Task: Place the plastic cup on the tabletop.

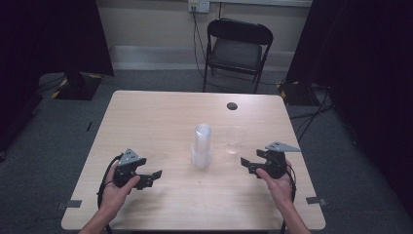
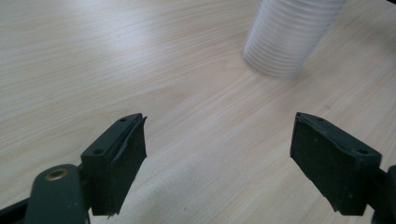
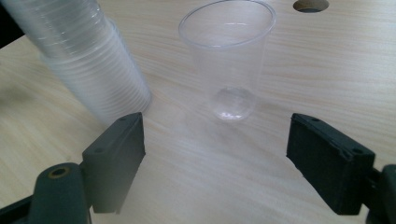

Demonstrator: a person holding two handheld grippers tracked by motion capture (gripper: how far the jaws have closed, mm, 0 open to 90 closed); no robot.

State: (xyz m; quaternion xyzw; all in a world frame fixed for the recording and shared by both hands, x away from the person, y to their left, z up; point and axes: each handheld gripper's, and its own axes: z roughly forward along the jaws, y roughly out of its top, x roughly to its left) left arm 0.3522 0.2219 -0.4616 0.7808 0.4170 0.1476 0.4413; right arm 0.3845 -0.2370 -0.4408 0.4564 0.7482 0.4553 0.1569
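Observation:
A tall stack of clear plastic cups (image 1: 201, 146) stands upside down near the middle of the wooden table (image 1: 160, 112). One single clear cup (image 1: 234, 140) stands upright just to its right. My left gripper (image 1: 152, 178) rests low at the table's left, open and empty, with the stack (image 2: 289, 37) ahead of it to the right. My right gripper (image 1: 245, 164) is open and empty at the table's right. In the right gripper view the single cup (image 3: 229, 60) stands a short way beyond the jaws, and the stack (image 3: 84, 60) leans in at the left.
A round cable hole (image 1: 232, 106) sits in the table's far right part. A black folding chair (image 1: 237, 48) stands behind the table against the wall. Dark curtains hang at both sides. Bare tabletop lies in front of and between the two grippers.

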